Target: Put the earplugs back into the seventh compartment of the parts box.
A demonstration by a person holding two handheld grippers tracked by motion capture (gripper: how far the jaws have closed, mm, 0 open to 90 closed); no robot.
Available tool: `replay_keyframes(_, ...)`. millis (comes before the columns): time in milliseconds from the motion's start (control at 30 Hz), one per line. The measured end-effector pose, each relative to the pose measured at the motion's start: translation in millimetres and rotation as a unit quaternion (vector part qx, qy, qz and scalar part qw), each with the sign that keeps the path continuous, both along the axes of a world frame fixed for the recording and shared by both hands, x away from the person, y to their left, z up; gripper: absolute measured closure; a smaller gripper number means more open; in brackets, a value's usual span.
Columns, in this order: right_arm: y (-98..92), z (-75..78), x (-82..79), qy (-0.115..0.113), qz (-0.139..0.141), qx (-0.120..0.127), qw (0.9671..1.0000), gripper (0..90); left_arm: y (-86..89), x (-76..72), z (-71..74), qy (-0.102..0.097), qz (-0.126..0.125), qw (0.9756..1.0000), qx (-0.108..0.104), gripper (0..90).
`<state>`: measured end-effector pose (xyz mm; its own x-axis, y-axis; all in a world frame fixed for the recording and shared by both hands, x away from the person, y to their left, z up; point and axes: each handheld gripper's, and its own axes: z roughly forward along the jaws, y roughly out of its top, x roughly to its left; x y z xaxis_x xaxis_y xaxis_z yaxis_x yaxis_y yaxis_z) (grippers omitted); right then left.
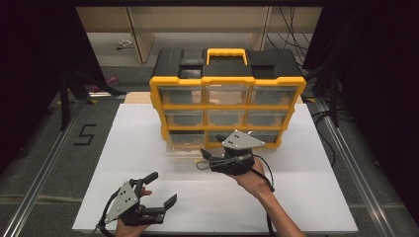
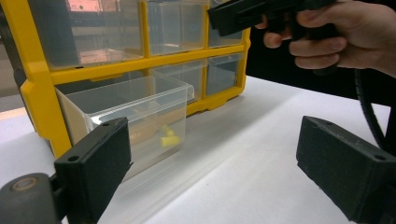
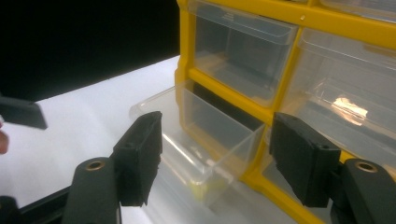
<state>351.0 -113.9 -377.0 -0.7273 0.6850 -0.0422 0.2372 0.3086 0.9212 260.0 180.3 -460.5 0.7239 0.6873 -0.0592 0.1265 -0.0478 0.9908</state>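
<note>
Yellow organiser (image 1: 226,84) holds 9 clear drawers, 1 drawer (image 1: 184,148) pulled out; both grippers' jaws open.

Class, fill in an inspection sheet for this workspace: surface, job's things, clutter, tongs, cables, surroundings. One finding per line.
Surface: white tabletop, bare in front.
Job's things: yellow and black drawer cabinet upright; its lower-left clear drawer pulled out, small yellow pieces inside.
Clutter: nothing seen.
Tongs: left tongs open, apart from the cabinet; right tongs open, pointing at the pulled-out drawer, pads not pressing on it.
Cables: black cable trails from the right tongs.
Surroundings: dark curtains, grey floor marked with a 5.
</note>
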Motion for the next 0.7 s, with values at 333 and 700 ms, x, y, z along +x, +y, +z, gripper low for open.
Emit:
replay_keyframes(333, -30.3, -13.3, -24.6, -0.014, -0.008, 0.019, 0.9997, 31.7, 0.3, -0.5, 0.1, 0.000, 0.001, 1.0000, -0.001, 9.9)
replay_keyframes(700, -65.2, -27.7, -43.8, -0.019, -0.027, 0.056, 0.9979, 30.7, 0.1, -0.2, 0.2, -0.001, 0.000, 1.0000, -0.002, 9.9)
